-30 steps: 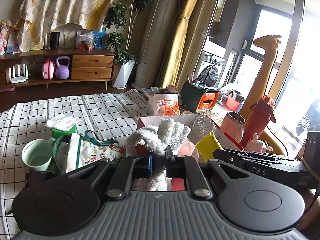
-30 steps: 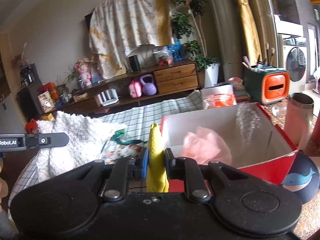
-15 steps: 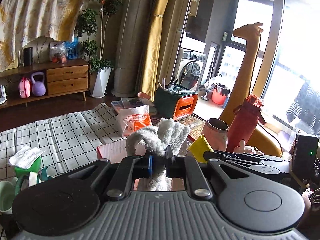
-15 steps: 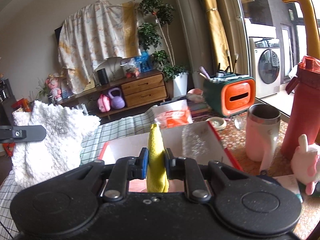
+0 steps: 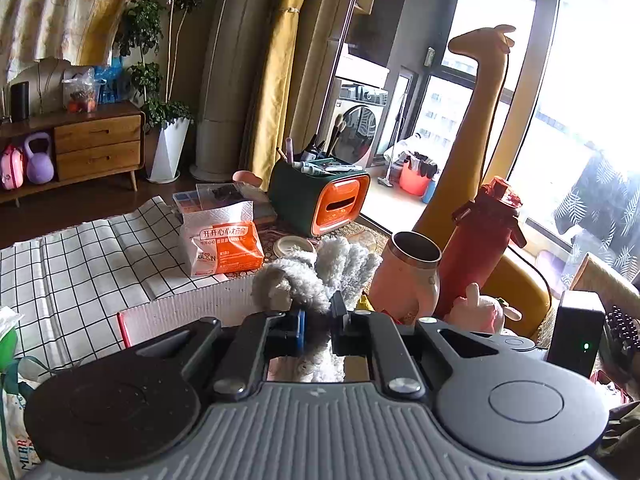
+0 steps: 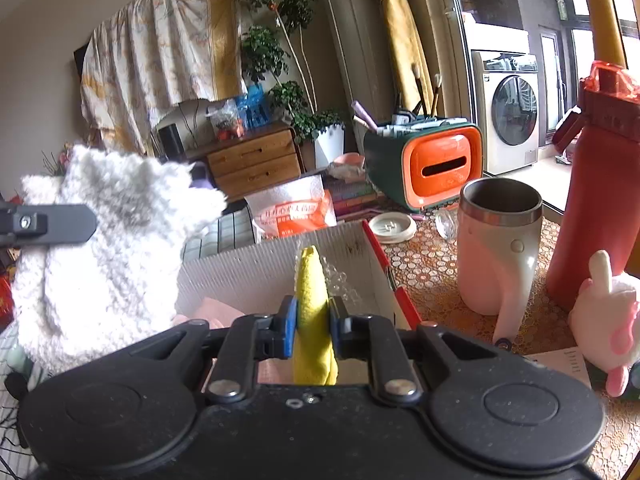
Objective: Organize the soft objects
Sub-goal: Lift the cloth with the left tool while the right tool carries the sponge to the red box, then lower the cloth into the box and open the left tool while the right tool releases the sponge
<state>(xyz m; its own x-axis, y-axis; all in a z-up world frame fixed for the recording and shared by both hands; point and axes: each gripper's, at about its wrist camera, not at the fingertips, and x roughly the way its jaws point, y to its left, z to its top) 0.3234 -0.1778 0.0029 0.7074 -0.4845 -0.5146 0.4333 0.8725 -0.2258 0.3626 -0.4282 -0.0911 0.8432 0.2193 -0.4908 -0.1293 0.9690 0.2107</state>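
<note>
My left gripper (image 5: 318,322) is shut on a fluffy white knitted cloth (image 5: 320,276), held above the white cardboard box with a red rim (image 5: 180,312). The same cloth shows at the left of the right wrist view (image 6: 104,256), with a left finger (image 6: 48,224) across it. My right gripper (image 6: 313,320) is shut on a folded yellow cloth (image 6: 312,292), held over the box (image 6: 256,272). A pink soft item (image 6: 216,312) lies inside the box.
A steel-rimmed white mug (image 6: 500,248), a red bottle (image 6: 600,200) and a pink-and-white plush toy (image 6: 612,316) stand right of the box. An orange tissue pack (image 5: 224,240) and a green-orange organizer (image 5: 320,196) sit behind it. A checked cloth (image 5: 80,256) covers the left.
Both grippers have moved right and forward with their cloths, from the checked cloth side to over the box. Mug, bottle and plush now look nearer. Both grips are unchanged.
</note>
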